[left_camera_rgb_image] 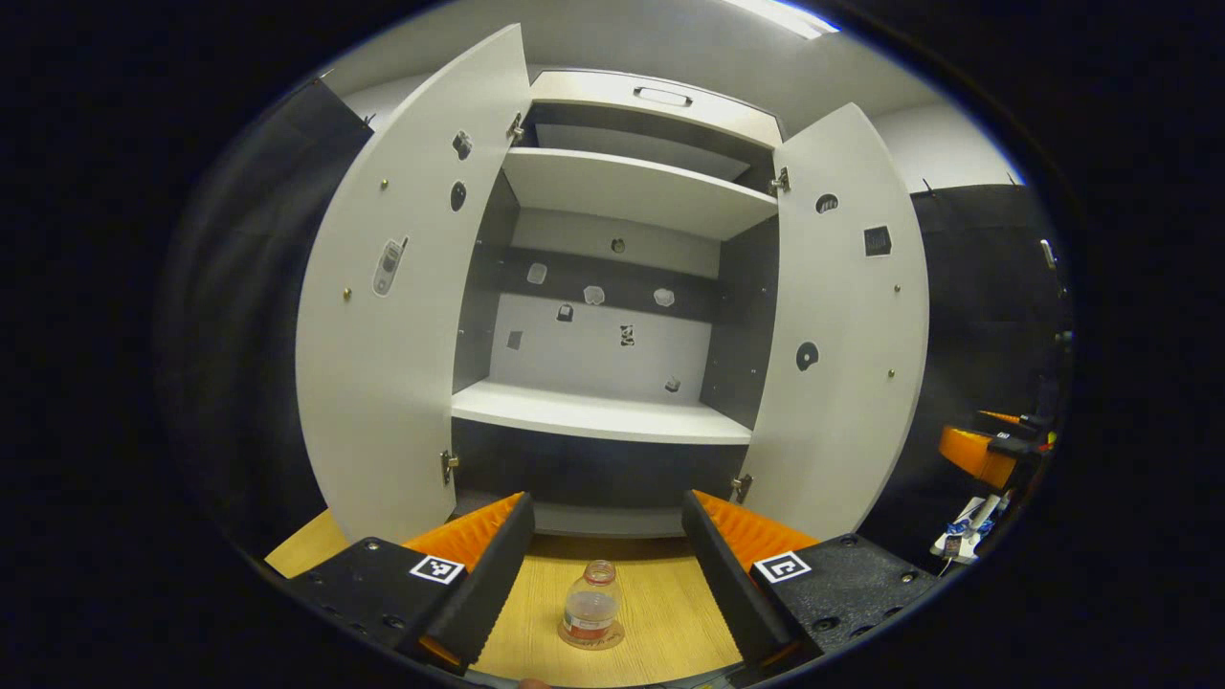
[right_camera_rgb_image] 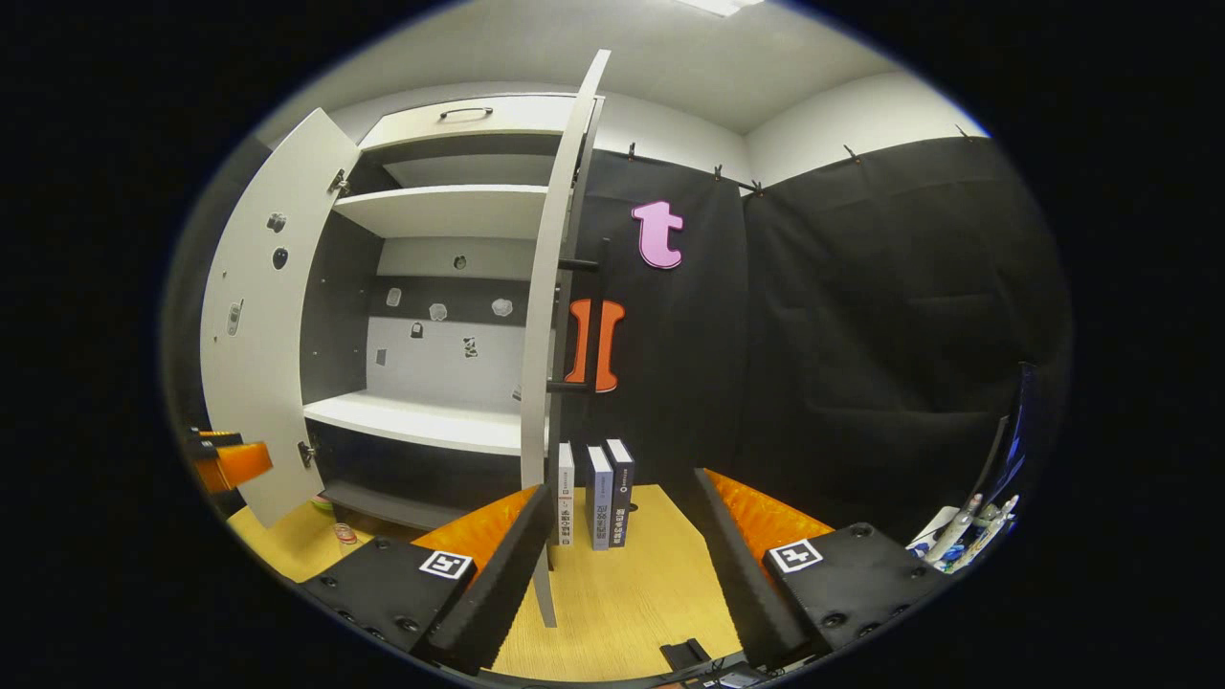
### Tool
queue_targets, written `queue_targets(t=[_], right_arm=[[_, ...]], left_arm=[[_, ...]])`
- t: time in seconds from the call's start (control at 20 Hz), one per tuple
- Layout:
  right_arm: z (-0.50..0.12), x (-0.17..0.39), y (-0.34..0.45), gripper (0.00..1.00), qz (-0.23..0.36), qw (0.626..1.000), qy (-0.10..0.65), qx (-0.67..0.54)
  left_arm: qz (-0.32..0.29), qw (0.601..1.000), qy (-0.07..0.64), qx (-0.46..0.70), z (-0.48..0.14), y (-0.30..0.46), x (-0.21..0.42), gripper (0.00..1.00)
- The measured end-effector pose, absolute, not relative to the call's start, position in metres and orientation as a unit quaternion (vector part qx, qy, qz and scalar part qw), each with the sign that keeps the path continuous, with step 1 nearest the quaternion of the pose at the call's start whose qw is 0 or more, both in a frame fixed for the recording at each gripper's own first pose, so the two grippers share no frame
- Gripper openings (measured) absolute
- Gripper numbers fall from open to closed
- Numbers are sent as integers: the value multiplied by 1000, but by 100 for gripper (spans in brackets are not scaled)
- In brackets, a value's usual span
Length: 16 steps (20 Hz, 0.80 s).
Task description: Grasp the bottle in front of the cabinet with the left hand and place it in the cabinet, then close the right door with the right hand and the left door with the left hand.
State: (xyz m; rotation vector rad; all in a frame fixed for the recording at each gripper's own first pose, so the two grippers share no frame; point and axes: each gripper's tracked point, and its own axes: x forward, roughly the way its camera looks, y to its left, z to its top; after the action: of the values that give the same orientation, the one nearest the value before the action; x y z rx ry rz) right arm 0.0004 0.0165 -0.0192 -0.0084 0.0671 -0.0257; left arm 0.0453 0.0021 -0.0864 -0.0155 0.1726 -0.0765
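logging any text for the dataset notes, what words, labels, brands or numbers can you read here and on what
No text can be read in either view.
bottle: has a label band, too small and blurred to read.
books: print on the three spines, too small to read.
stickers on the cabinet doors and back wall: small pictures, no legible words.
square markers on the gripper bodies: patterns, not text.

The left gripper (left_camera_rgb_image: 607, 574) hovers with its fingers (left_camera_rgb_image: 488, 574) spread wide apart, nothing clamped between them. The right gripper (right_camera_rgb_image: 622, 574) is likewise parted, fingers (right_camera_rgb_image: 502, 574) level and gripping nothing. In the right gripper view, the left gripper appears at the far left edge
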Motion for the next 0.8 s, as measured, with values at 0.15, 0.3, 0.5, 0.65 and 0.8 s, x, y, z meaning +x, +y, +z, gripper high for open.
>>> queue_targets(t=[0.15, 0.3, 0.5, 0.65, 0.8], right_arm=[[-19, 1, 12, 90, -17, 999, 35, -5], [-22, 0, 5, 96, -26, 999, 40, -10], [-21, -3, -6, 90, -41, 998, 43, -19], [-23, -7, -13, 96, -52, 997, 50, -19], [-25, -13, -22, 96, -64, 996, 56, -19]], left_arm=[[-43, 994, 99, -9, -115, -2, 61, 95], [-41, 992, 120, -3, -153, -1, 74, 95], [-46, 987, 152, 1, -207, 0, 89, 95], [-48, 983, 175, 7, -248, 2, 95, 95], [-41, 980, 193, 19, -281, 5, 94, 95]])
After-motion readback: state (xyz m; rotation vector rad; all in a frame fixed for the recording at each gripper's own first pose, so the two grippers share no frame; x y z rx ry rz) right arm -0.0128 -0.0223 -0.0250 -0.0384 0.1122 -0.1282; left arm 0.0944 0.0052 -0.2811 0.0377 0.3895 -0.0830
